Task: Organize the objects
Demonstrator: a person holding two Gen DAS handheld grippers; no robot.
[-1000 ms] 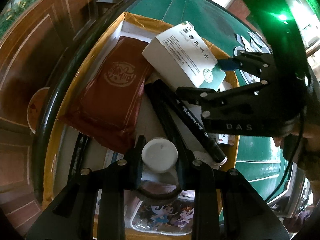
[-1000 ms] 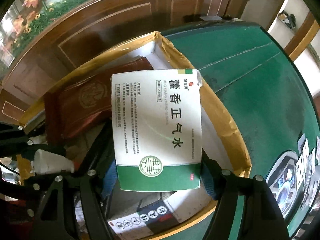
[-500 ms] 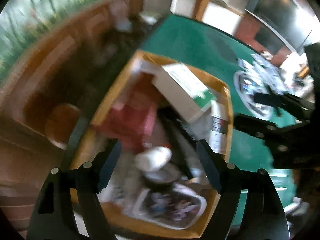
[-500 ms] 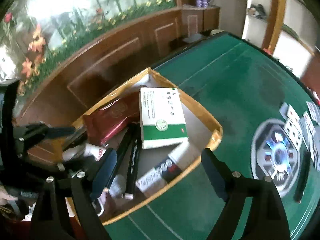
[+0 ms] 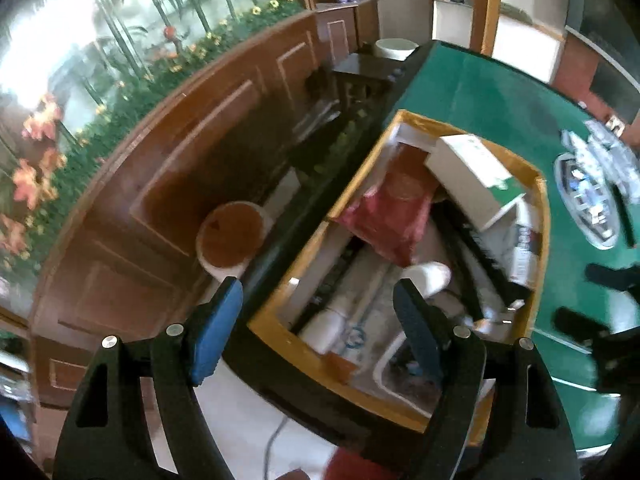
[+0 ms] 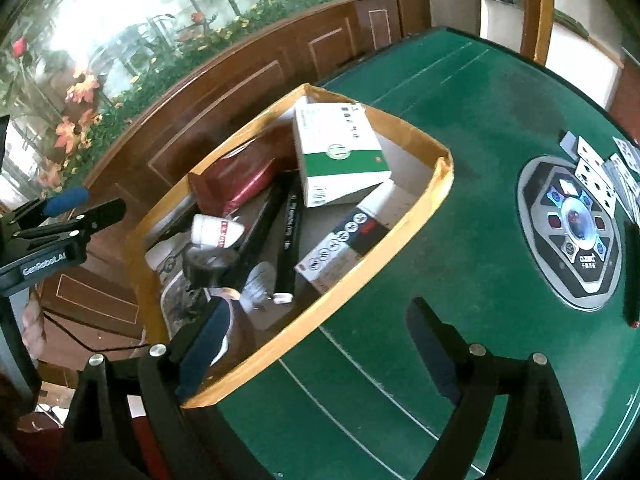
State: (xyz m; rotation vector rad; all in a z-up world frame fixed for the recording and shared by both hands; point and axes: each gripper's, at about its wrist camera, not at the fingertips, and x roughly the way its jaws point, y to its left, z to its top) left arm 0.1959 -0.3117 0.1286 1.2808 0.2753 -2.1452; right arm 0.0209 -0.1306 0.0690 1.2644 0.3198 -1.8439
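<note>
Hand-held grippers, left (image 5: pixel 318 326) and right (image 6: pixel 316 350), gape empty at lower frame; box (image 6: pixel 438 184) looks packed, and what remains on the bench (image 6: pixel 460 120) needs gathering.

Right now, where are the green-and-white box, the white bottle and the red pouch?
Green-and-white box (image 6: pixel 340 152): right wrist view, on its top face.
White bottle (image 6: pixel 216 232): right wrist view, on its labelled side.
Red pouch (image 6: pixel 236 184): right wrist view, on its upper face.

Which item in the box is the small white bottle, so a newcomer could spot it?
On the green table stands the yellow-rimmed cardboard box. Inside, near its wood-panel side, the small white bottle lies tipped over beside long black markers. Only it is round and white with a red label.
</note>
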